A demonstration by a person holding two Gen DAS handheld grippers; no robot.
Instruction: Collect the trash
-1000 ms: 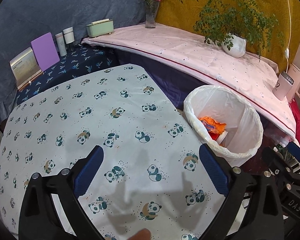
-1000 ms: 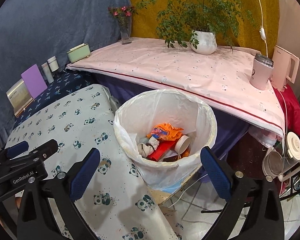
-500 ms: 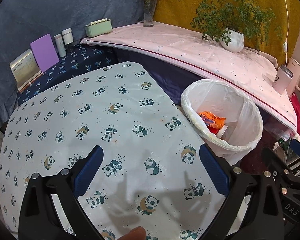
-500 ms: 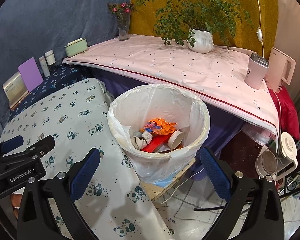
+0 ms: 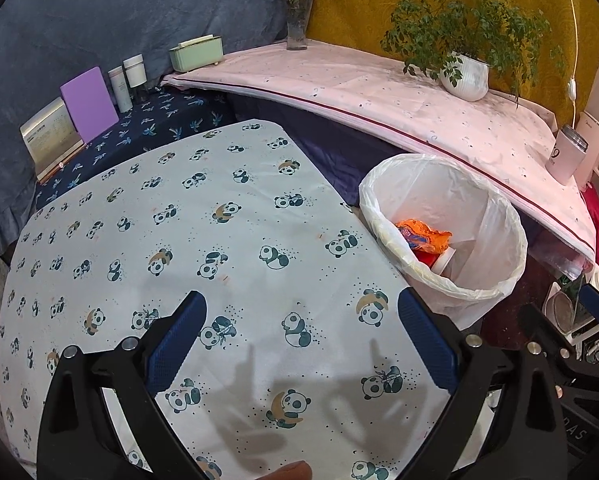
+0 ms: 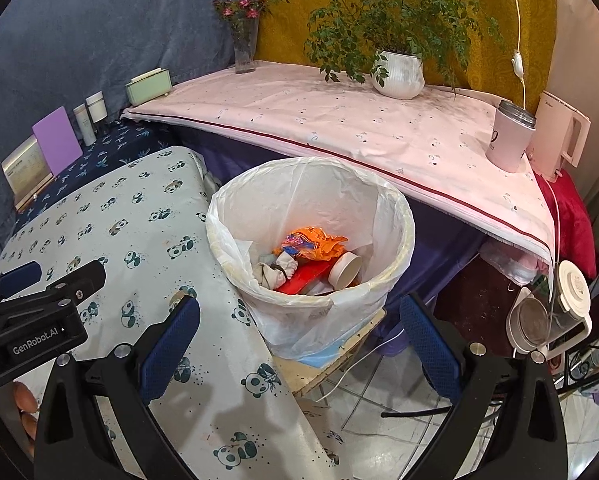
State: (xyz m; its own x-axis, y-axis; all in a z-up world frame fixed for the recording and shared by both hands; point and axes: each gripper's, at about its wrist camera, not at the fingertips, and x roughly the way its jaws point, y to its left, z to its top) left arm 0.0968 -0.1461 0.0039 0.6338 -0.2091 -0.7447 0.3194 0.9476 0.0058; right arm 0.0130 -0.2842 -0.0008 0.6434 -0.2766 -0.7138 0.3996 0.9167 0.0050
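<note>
Left gripper (image 5: 302,322): jaws spread wide with nothing between the blue pads; it hovered over the panda-print tablecloth (image 5: 187,240), low in the left wrist frame.
Right gripper (image 6: 299,320): jaws also wide apart and empty, held above the near rim of the bin, bottom centre of the right wrist frame.
Trash bin (image 6: 395,216): white, lined with a thin plastic bag, standing just beside the table's right edge; centre of the right wrist frame, right of centre in the left wrist frame.
Trash in the bin: an orange wrapper (image 6: 319,244) on top, a crumpled grey-white wad (image 6: 273,272) to its left, a red flat piece (image 6: 307,278) beneath, and a small white cup (image 6: 345,269) lying on its side to the right.
Tablecloth surface: no loose items on the part visible; only the grippers' shadows fell on it near the bottom of the left wrist frame.
Pink-covered shelf (image 6: 339,120): behind the bin, upper half of the frame, carrying a potted plant (image 6: 399,72), a flower vase (image 6: 244,48), a green box (image 6: 147,86), a pink tumbler (image 6: 509,138) and a pale kettle (image 6: 561,136).
Upper left: a purple board (image 5: 89,104) leaning against the blue backdrop, two small white bottles (image 5: 128,80) just beside it.
Lower right, right wrist frame: a clear jug with a white lid (image 6: 551,312) near the floor.
</note>
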